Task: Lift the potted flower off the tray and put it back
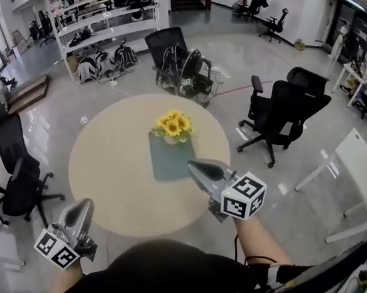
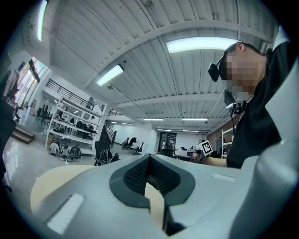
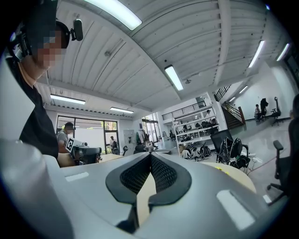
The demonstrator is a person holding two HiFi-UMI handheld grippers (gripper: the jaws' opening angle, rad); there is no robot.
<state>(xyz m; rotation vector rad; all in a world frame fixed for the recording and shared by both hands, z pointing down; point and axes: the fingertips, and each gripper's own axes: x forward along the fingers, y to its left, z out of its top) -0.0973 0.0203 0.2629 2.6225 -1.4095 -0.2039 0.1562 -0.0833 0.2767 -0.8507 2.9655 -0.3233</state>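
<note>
Flower (image 1: 173, 126) stands on tray (image 1: 171, 164), mid-worktop (image 1: 107, 166). Left tongs (image 1: 85, 202) and right tongs (image 1: 191, 166) are both closed and empty, neither touching it. Risk: if they arrive unopened, they would likely topple it.

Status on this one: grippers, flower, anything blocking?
Left gripper shut, empty. Right gripper shut, empty, by tray. Potted flower upright on tray. Nothing in the way.
</note>
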